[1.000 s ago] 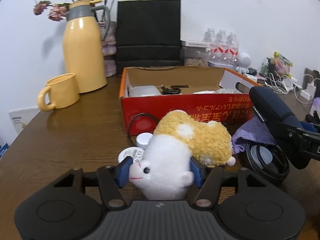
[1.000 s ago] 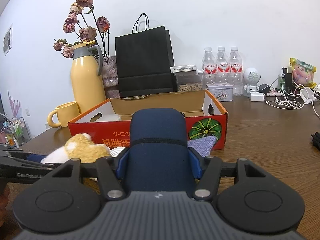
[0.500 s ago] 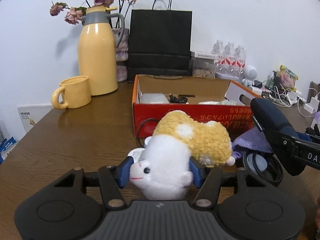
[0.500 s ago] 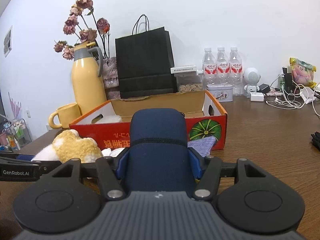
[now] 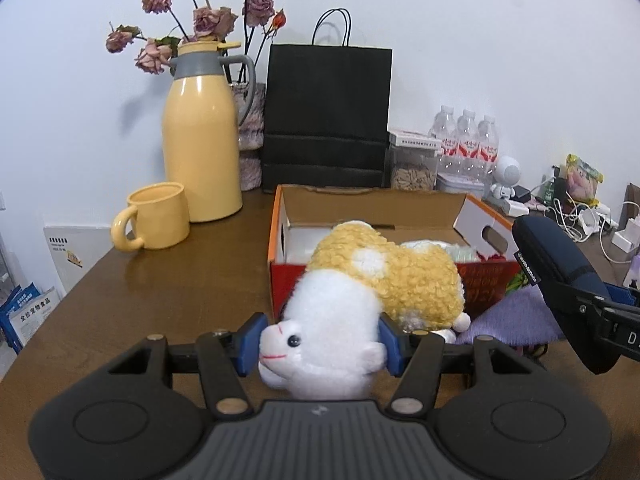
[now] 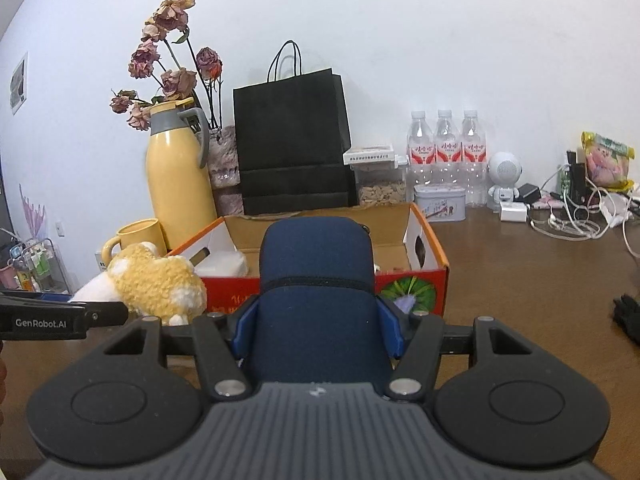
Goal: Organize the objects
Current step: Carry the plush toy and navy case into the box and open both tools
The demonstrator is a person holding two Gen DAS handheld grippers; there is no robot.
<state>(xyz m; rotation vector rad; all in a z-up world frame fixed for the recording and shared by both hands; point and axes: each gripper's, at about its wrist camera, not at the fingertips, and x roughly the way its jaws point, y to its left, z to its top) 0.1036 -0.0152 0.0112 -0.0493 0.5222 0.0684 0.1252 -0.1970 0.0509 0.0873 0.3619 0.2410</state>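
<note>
My left gripper (image 5: 320,340) is shut on a white and yellow plush toy (image 5: 360,292) and holds it raised in front of the open red cardboard box (image 5: 280,240). The toy also shows in the right wrist view (image 6: 156,280), left of the box (image 6: 432,264). My right gripper (image 6: 316,328) is shut on a dark blue zip case (image 6: 316,280), held above the table before the box. The case also shows in the left wrist view (image 5: 556,276), at the right.
A yellow mug (image 5: 156,216), a yellow thermos jug (image 5: 200,140), dried flowers and a black paper bag (image 5: 328,116) stand behind the box. A purple cloth (image 5: 516,316) lies right of the toy. Water bottles (image 6: 444,148), a tin, chargers and cables (image 6: 568,220) fill the back right.
Both grippers have risen with their loads. The plush toy now overlaps the box's front wall, and more of the box's inside shows in both views.
</note>
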